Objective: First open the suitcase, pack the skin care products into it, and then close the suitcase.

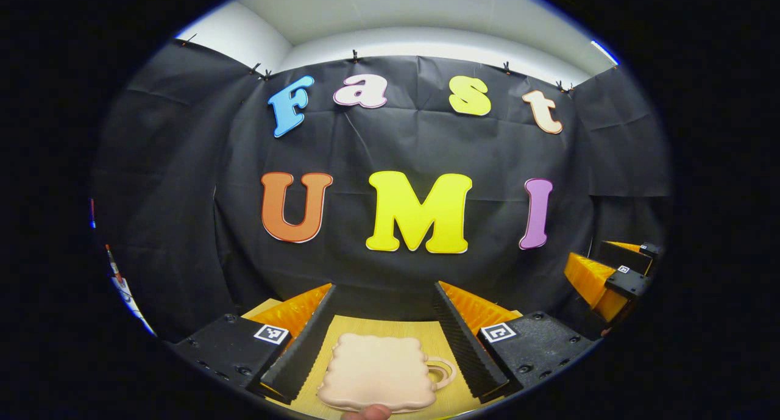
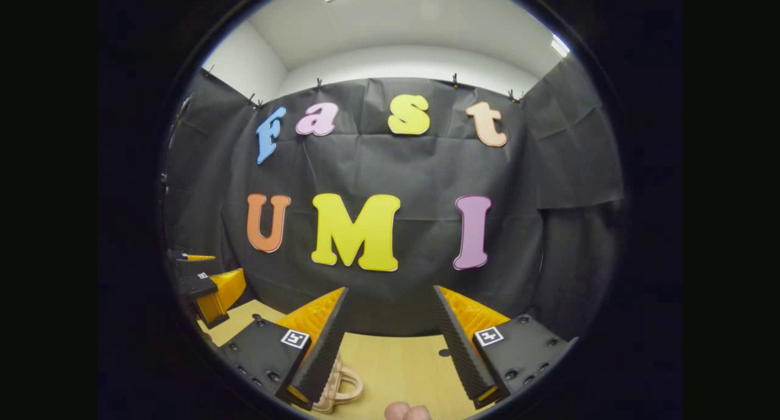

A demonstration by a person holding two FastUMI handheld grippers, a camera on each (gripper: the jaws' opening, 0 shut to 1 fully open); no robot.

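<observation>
Suitcase (image 1: 378, 371) lies flat on the wooden table (image 1: 439, 334), closed as far as your left gripper view shows: a small pale, scallop-edged case with its handle (image 1: 443, 371) pointing to the right of that view. It sits on the table between the two fingers of your left gripper (image 1: 385, 341), with a gap on each side. The jaws there stand wide apart and touch nothing. A fingertip (image 1: 368, 412) shows at the bottom edge of that view, just at the near edge of the case; whether it presses on the case cannot be told.

Your right gripper (image 2: 390, 338) is likewise spread wide and holds nothing, with bare tabletop (image 2: 396, 359) between its fingers. In the right gripper view the handle of the case (image 2: 341, 386) peeks out from behind the left-hand finger of that gripper, low in the view; the body of the case is hidden there. Fingertips (image 2: 407, 411) show at the bottom edge of this view too.

Each view catches the other gripper off to the side: your right one (image 1: 609, 280) at the right edge of the left gripper view, your left one (image 2: 210, 289) at the left edge of the right gripper view. Both grippers face the black cloth wall (image 1: 402, 145).
</observation>
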